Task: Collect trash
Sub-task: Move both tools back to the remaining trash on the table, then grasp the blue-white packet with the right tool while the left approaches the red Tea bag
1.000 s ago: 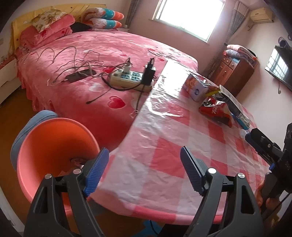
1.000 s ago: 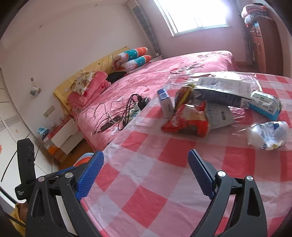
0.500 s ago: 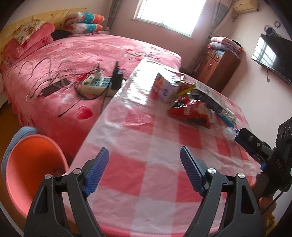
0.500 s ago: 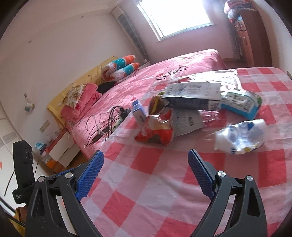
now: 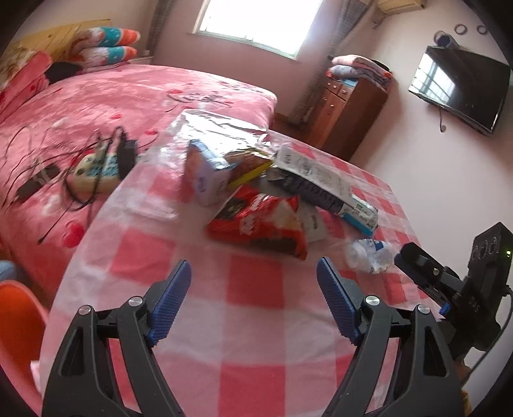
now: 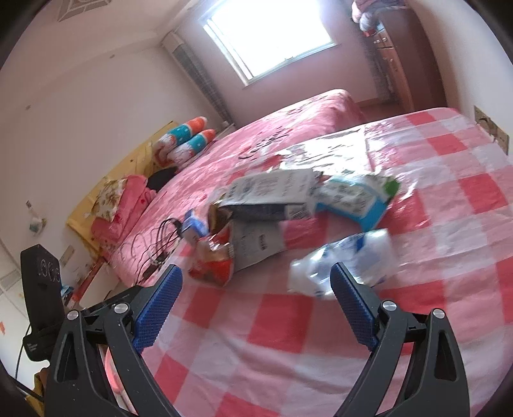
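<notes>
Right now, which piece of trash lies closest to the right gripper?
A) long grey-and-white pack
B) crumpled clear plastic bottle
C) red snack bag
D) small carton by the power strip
B: in the right wrist view the crumpled clear plastic bottle sits just beyond the right gripper; the red snack bag lies further left.

A table point(image 5: 256, 320) stood under a pink and white checked cloth with a clear plastic sheet over it. Beside it lay a bed point(image 5: 128, 93) with a pink cover. A power strip point(image 5: 96, 166) rested on the cover near the table, with black cables point(image 5: 48, 150) spread about it. Rolled pillows point(image 5: 109, 43) lay at the head of the bed. A bright window point(image 5: 259, 22) was in the far wall. A wooden cabinet point(image 5: 349, 112) carried folded blankets point(image 5: 362, 67). A television point(image 5: 458, 86) hung on the wall. An orange chair point(image 5: 19, 317) stood by the table.
</notes>
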A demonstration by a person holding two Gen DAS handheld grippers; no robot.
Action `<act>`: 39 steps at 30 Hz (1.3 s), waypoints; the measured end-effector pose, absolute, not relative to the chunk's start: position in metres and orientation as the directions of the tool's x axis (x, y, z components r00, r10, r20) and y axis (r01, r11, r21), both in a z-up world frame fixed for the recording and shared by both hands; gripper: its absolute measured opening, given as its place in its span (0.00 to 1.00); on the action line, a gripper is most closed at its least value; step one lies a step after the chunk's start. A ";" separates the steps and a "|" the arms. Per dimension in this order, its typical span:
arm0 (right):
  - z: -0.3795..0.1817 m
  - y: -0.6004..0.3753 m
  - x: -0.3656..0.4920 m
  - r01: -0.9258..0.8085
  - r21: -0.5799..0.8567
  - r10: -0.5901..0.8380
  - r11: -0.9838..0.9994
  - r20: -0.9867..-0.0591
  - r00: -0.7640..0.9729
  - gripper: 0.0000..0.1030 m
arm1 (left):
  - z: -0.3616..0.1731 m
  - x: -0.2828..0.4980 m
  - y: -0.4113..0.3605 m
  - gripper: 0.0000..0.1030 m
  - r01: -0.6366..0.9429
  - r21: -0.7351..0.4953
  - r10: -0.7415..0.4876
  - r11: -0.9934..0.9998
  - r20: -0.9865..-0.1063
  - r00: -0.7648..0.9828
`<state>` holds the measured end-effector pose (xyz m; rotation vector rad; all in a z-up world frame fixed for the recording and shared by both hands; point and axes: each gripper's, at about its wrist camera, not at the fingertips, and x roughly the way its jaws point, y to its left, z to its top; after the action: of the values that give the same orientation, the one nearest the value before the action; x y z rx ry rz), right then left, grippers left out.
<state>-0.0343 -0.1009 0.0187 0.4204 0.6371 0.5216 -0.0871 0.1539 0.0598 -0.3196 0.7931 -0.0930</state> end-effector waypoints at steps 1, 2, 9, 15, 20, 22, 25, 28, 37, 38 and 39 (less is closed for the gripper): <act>0.018 -0.105 -0.032 -0.317 0.516 0.566 0.796 -0.449 0.691 0.90 | 0.059 -0.079 0.151 0.79 -0.029 -0.312 -0.205 0.950 -0.688 0.696; 0.019 -0.111 -0.029 -0.304 0.516 0.555 0.801 -0.450 0.700 0.90 | 0.057 -0.071 0.148 0.79 -0.024 -0.307 -0.205 0.951 -0.691 0.693; 0.025 -0.141 0.001 -0.228 0.472 0.469 0.852 -0.494 0.732 0.90 | 0.047 -0.031 0.137 0.79 0.021 -0.263 -0.207 0.965 -0.709 0.674; 0.025 -0.146 0.032 -0.214 0.377 0.411 0.901 -0.585 0.699 0.90 | 0.031 -0.008 0.133 0.79 0.023 -0.228 -0.187 0.973 -0.734 0.653; 0.014 -0.129 0.057 -0.268 0.290 0.395 0.919 -0.660 0.639 0.90 | 0.025 0.003 0.132 0.85 0.022 -0.221 -0.180 0.975 -0.731 0.659; 0.011 -0.121 0.064 -0.283 0.238 0.368 0.929 -0.680 0.635 0.90 | 0.025 0.005 0.133 0.86 0.023 -0.225 -0.184 0.974 -0.726 0.662; 0.010 -0.114 0.075 -0.288 0.158 0.314 0.945 -0.693 0.649 0.90 | 0.022 0.008 0.133 0.89 0.027 -0.226 -0.187 0.974 -0.724 0.664; 0.007 -0.105 0.084 -0.317 0.126 0.311 0.940 -0.700 0.644 0.90 | 0.020 0.010 0.133 0.89 0.026 -0.232 -0.191 0.972 -0.725 0.661; -0.009 -0.087 0.096 -0.354 0.066 0.288 0.933 -0.727 0.624 0.90 | 0.014 0.017 0.141 0.90 0.017 -0.309 -0.244 0.951 -0.717 0.653; -0.010 -0.088 0.097 -0.353 0.073 0.291 0.933 -0.732 0.617 0.90 | 0.013 0.018 0.142 0.90 0.013 -0.319 -0.249 0.948 -0.715 0.653; -0.011 -0.088 0.099 -0.352 0.081 0.293 0.932 -0.739 0.607 0.90 | 0.013 0.018 0.142 0.90 0.012 -0.320 -0.250 0.947 -0.716 0.651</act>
<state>0.0992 -0.0879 -0.0113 -0.0755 0.8397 0.3735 0.0180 0.1417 0.0130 -0.3000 0.8516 -0.1509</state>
